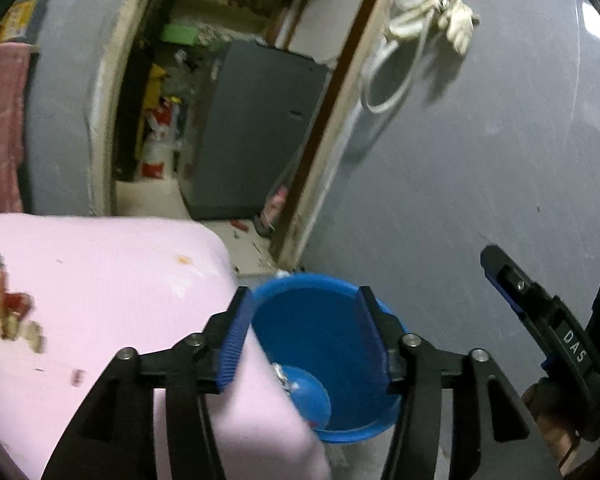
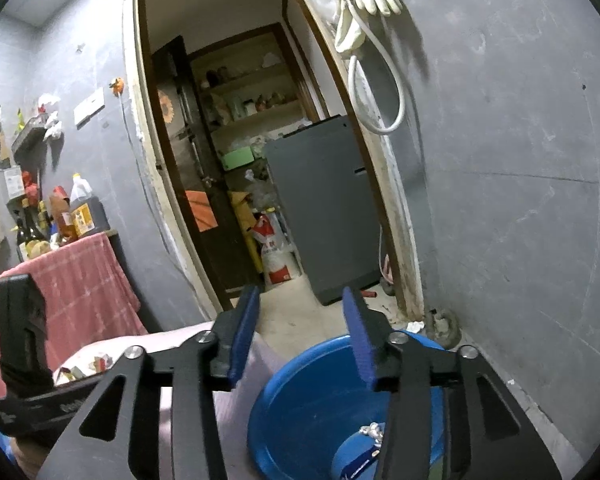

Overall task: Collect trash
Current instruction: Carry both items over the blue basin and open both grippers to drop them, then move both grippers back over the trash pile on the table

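A blue bucket stands on the floor beside a table with a pink cover. A small crumpled piece of trash lies at its bottom. My left gripper is open and empty, above the bucket's mouth. My right gripper is open and empty, above the bucket and the table's corner. Scraps of trash lie on the pink cover at the left; they also show in the right wrist view. The right gripper shows at the left wrist view's right edge.
A grey wall rises behind the bucket. An open doorway leads to a storeroom with a grey fridge and shelves. A hose and glove hang on the wall. A red-covered counter with bottles stands at the left.
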`<state>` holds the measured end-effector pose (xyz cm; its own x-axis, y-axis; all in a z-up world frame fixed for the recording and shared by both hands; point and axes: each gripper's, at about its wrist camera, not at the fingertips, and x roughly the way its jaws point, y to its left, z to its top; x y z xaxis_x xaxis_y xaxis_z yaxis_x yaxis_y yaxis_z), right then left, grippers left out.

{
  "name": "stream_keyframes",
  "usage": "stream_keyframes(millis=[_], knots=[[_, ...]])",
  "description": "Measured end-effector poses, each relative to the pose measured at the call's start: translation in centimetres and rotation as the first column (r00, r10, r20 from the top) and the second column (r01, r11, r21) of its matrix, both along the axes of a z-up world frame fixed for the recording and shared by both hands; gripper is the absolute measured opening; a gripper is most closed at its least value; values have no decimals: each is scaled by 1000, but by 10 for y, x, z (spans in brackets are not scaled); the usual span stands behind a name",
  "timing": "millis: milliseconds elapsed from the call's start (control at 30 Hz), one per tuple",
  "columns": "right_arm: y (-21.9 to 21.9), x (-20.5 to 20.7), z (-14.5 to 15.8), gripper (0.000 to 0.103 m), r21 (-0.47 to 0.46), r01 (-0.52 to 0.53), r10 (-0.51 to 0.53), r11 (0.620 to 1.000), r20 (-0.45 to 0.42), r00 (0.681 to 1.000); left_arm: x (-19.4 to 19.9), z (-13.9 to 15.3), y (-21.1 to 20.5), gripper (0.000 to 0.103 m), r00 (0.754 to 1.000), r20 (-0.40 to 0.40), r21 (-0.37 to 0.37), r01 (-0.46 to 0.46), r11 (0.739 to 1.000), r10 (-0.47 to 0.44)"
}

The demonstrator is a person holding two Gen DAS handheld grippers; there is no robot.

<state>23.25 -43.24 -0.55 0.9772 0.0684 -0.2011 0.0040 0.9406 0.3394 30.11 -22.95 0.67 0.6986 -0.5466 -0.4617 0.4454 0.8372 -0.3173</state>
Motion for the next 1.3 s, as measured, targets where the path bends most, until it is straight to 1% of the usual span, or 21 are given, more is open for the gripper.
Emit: stream_keyframes(millis=[67,100,133,167,200,267,333,400,467,667,733,767,867,1033,1167,1300], knots=[[4,-1,4,53,-2,-6,6,1000,13,1000,-5,10,15,59,998,33,0,-49,999,49],[8,-1,8,56,-6,-12,13,1000,24,1000,-8,14,21,61,997,49,-2,-66,998,66],[11,-2,11,59,-10,-18,18,1000,35,999,-10,18,27,67,994,66,-5,-84,996,84],[15,-3,15,68,-14,-23,23,1000,46,999,-16,24,35,74,990,90,-8,-106,994,107],[20,-4,18,77,-19,-30,31,999,60,998,-21,28,43,78,985,114,-12,-129,992,129],[31,-6,27,81,-33,-48,51,998,93,994,-32,38,61,89,969,167,-20,-183,983,184],[44,-6,35,87,-50,-65,70,997,119,990,-43,47,77,97,951,207,-26,-231,973,231],[57,-7,42,97,-67,-80,89,995,146,985,-52,53,90,99,932,239,-35,-271,962,271],[73,-10,50,103,-85,-103,117,991,180,977,-63,60,107,100,914,263,-44,-308,950,308],[117,-12,64,103,-142,-164,193,976,229,954,-88,72,155,101,862,311,-61,-402,914,400],[135,-13,68,103,-165,-185,222,969,242,945,-93,72,170,101,848,322,-58,-426,903,421],[141,-13,68,103,-174,-194,234,966,247,940,-97,73,180,101,836,331,-56,-445,894,437],[162,-16,70,103,-197,-217,266,956,268,926,-106,71,200,101,812,346,-50,-485,873,471],[193,-18,69,103,-236,-239,303,942,290,908,-120,67,230,101,779,358,-47,-536,843,515],[213,-15,63,103,-262,-269,339,927,274,900,-125,59,248,101,763,357,-38,-564,825,538],[230,-4,51,103,-289,-308,373,907,209,904,-122,45,260,101,768,324,-20,-578,816,553]])
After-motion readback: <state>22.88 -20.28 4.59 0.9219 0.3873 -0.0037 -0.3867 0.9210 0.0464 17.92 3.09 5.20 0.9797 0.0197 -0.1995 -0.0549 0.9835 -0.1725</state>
